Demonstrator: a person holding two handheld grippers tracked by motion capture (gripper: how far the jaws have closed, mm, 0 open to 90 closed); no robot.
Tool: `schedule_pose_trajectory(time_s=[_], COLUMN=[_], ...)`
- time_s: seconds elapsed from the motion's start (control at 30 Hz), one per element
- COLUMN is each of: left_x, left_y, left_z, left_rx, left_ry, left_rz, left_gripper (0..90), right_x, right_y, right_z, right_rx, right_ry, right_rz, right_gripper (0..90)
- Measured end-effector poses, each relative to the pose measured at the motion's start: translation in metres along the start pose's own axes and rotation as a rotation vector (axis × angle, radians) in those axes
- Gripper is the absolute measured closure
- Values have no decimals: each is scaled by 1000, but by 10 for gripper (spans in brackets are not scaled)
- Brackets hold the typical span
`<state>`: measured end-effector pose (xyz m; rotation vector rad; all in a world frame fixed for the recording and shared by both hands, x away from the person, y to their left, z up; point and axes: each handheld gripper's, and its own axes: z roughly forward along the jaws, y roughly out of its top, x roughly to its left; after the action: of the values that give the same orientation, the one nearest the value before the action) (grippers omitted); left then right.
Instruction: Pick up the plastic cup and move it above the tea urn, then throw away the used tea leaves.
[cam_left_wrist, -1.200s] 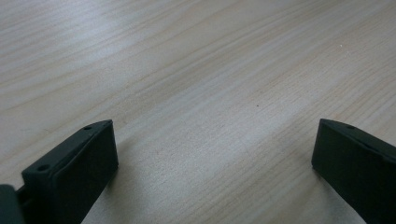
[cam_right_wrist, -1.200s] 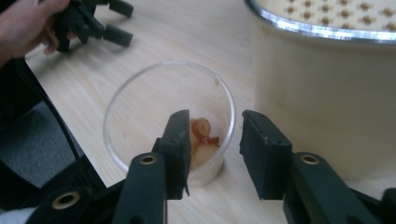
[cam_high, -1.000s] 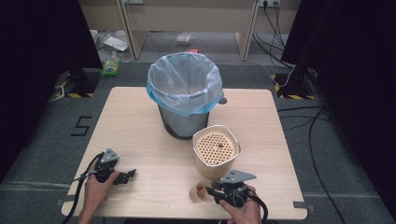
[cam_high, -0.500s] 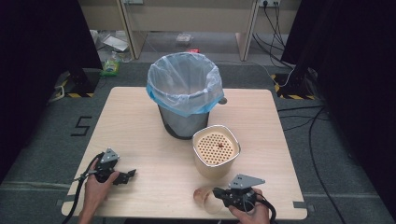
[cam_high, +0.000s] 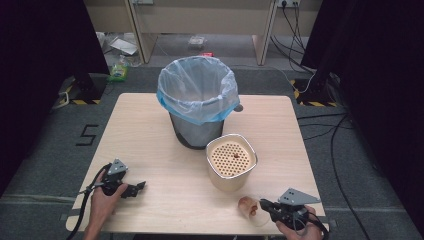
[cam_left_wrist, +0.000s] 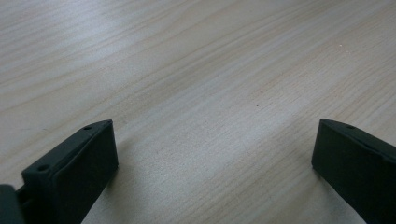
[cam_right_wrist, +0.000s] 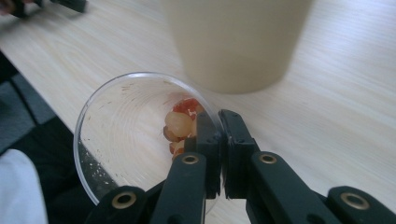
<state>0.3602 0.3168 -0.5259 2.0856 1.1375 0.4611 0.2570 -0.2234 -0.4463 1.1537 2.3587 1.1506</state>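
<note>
Clear plastic cup (cam_right_wrist: 135, 140), lying tilted on its side with a few reddish and pale food scraps (cam_right_wrist: 180, 126) in the bottom; located on the pale wooden surface (cam_high: 150, 150) just in front of the beige perforated-top container (cam_high: 231, 161), near the front edge. Right hand-held gripper (cam_right_wrist: 217, 128): jaws closed on the cup's rim wall, one jaw inside and one outside. Left hand-held gripper (cam_left_wrist: 210, 154): jaws spread wide with nothing between them, resting low over bare wood well to the left of the container. Grey bin with blue-rimmed clear liner (cam_high: 197, 95): standing just behind the container, mouth open. Step in hand, as judged: carrying the cup to the bin to tip out its contents. Handling notes: the thin wall will likely flex, so the pinch should be firm but not crushing; keep the mouth turned upward while lifting so the scraps stay put; pass over or around the container rather than brushing it; tip only once the mouth is well over the liner.
</note>
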Motion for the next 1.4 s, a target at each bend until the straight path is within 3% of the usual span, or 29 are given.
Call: schedule_pose_trajectory(time_s=[0.17, 0.2, 0.27, 0.63, 0.9, 1.4], left_x=[0, 0, 0, 0, 0, 0], left_y=[0, 0, 0, 0, 0, 0], left_z=[0, 0, 0, 0, 0, 0], left_rx=[0, 0, 1, 1, 1, 1], left_ry=[0, 0, -1, -1, -1, -1], left_rz=[0, 0, 0, 0, 0, 1], left_gripper=[0, 0, 0, 0, 0, 0], right_x=[-16, -16, -27, -66, -89, -94], right_y=[4, 4, 12, 43, 54, 86], right_z=[-4, -4, -3, -2, -5, -1], right_rx=[2, 2, 0, -41, -71, -126], right_ry=[-93, -93, -144, -297, -364, -402], right_rz=[-16, -16, -32, -69, -71, -119], right_gripper=[875, 875, 875, 876, 876, 875])
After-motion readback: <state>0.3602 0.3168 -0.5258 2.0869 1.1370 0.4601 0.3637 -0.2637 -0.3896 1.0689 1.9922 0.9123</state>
